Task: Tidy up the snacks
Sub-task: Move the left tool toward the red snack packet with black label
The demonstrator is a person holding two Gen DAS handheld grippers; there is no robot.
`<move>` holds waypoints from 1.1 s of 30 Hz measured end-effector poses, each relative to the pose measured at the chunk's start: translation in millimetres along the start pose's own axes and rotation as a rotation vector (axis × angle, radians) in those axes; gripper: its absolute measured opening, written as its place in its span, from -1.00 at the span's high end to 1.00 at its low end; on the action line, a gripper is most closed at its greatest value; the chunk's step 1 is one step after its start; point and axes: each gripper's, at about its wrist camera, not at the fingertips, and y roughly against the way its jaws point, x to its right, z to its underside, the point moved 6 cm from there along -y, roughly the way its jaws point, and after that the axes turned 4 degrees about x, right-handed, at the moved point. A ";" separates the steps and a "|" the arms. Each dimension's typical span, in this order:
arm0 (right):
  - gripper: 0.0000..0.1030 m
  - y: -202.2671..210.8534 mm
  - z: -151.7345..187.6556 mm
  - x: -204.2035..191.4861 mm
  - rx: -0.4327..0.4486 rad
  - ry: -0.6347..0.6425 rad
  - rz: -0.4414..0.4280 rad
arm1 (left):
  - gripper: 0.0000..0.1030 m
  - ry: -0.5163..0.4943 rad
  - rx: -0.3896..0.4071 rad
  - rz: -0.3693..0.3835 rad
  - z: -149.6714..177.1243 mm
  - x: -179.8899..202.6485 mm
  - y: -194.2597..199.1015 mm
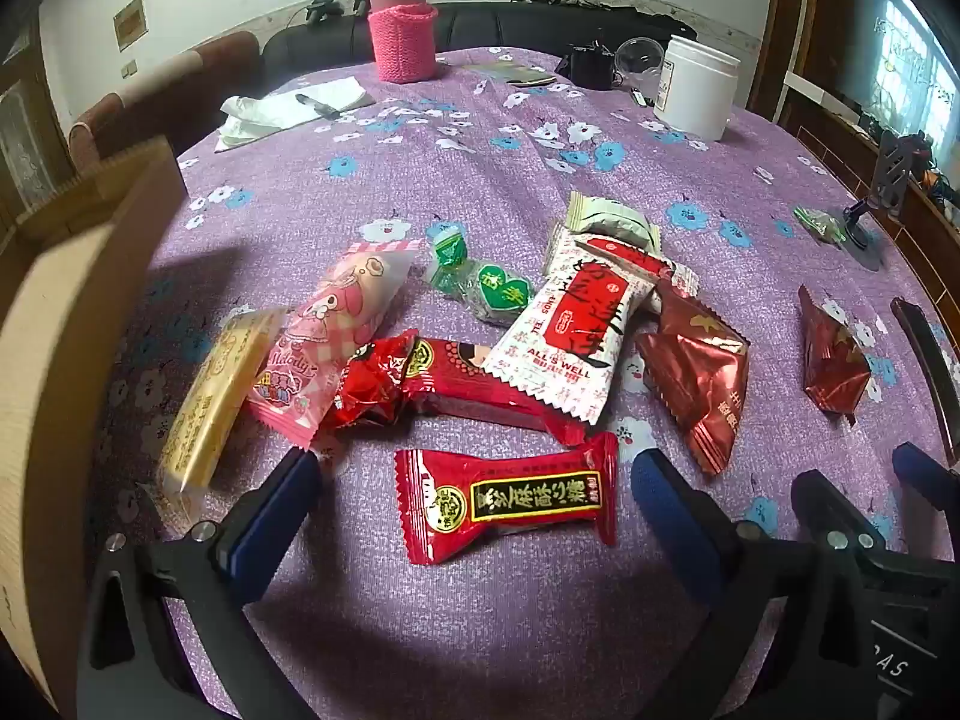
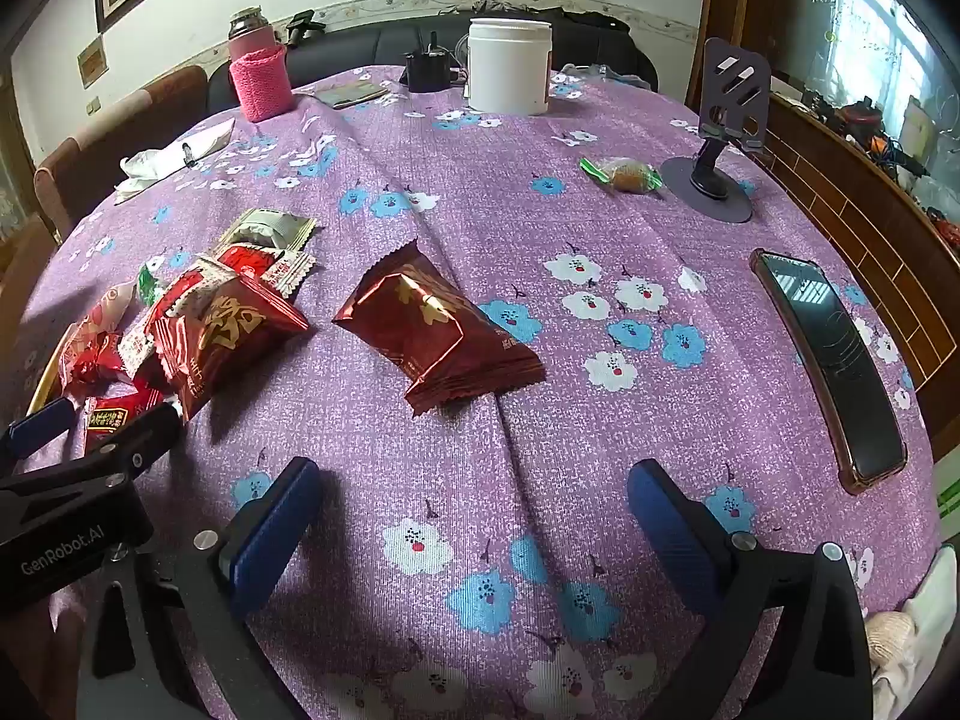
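Several wrapped snacks lie in a heap on the purple flowered tablecloth [image 1: 480,144]. My left gripper [image 1: 474,492] is open, its blue fingers on either side of a red candy pack [image 1: 507,495] lying flat. Behind it lie a long red pack [image 1: 480,387], a white "ALL'S WELL" pack [image 1: 567,336], a pink Melody pack [image 1: 336,336], a yellow bar [image 1: 216,396] and a dark red foil pack [image 1: 699,378]. My right gripper [image 2: 474,516] is open and empty over bare cloth, just short of a dark red foil pack [image 2: 438,330]. A green-wrapped candy [image 2: 624,174] lies apart.
A cardboard box wall [image 1: 72,360] stands at the left. A phone [image 2: 828,360] lies at the right edge and a phone stand [image 2: 720,138] behind it. A white jar [image 2: 510,66], a pink-sleeved flask [image 2: 258,78], tissue and a pen [image 1: 288,111] stand at the back.
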 end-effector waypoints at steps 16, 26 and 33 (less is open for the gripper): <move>-0.98 0.1 -0.1 0.0 0.000 0.000 0.000 | -1.00 0.005 0.001 0.006 0.0 0.0 0.0; -0.98 0.1 -0.1 0.0 0.000 0.000 0.000 | -1.00 0.016 0.000 -0.001 -0.8 0.1 -0.3; -0.98 -1.9 -1.3 1.5 -0.039 0.000 -0.009 | -1.00 -0.056 -0.082 0.057 2.8 2.9 2.3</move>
